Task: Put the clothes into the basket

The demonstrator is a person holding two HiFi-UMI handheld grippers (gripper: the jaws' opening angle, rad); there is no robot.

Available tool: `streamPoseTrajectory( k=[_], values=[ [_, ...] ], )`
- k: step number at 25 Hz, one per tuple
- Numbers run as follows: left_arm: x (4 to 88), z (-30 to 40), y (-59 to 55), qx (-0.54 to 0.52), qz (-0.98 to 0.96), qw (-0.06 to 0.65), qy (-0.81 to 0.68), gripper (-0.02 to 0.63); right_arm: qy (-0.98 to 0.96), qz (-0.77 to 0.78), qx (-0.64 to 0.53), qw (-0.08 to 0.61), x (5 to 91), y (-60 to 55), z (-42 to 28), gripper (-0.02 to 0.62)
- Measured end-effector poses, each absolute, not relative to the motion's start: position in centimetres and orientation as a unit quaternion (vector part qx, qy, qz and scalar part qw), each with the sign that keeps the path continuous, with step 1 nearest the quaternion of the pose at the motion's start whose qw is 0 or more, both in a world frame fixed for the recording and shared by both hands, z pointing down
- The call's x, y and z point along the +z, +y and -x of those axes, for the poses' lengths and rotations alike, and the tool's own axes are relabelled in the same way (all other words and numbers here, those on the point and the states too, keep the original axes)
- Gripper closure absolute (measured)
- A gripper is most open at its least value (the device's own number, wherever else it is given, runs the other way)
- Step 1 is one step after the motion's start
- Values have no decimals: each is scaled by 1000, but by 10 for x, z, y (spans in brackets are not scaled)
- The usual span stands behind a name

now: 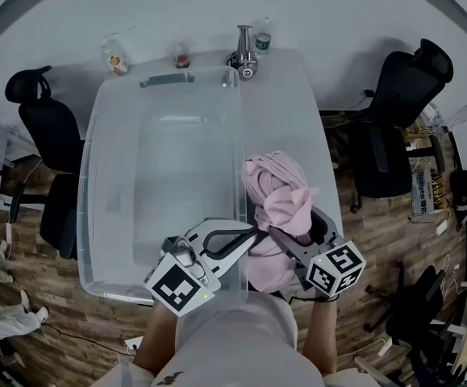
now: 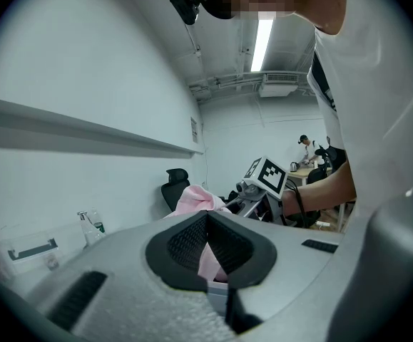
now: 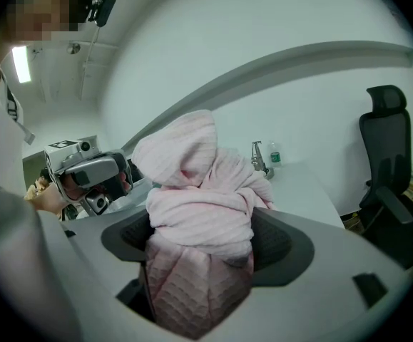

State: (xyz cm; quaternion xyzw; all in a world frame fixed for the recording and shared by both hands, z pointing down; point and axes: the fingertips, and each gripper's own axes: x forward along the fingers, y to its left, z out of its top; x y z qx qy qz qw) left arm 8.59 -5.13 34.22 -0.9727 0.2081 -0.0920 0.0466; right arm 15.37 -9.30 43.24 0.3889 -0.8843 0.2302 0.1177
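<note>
Two grippers work one item: the pink garment (image 1: 277, 192) is bunched over the near right part of the table (image 1: 298, 103), just outside the right wall of the clear basket (image 1: 104, 135). The basket fills the table's left side and looks empty. On the right gripper (image 1: 298, 230) the jaws stand wide but full, pads pressing a thick wad of cloth, the bulk piled above them. On the left gripper (image 1: 249, 236) the jaws are nearly together, pinching a thin fold of the same garment. Judgement: the two-point hold gathers loose ends so nothing snags the basket rim. The garment is not yet in the basket; it needs height over the rim, then a carry toward the table's left side. Cannot tell whether the bundle's underside touches the table.
</note>
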Motion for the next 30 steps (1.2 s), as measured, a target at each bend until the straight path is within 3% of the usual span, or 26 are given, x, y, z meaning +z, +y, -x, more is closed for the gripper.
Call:
streamPoseTrajectory(
  k=[14, 30],
  values=[
    [336, -95, -47, -91, 976, 59, 191, 601, -892, -387, 232, 23, 382, -85, -169, 204],
    [303, -63, -37, -63, 964, 87, 244, 601, -931, -313, 185, -11, 311, -80, -124, 204]
  ],
)
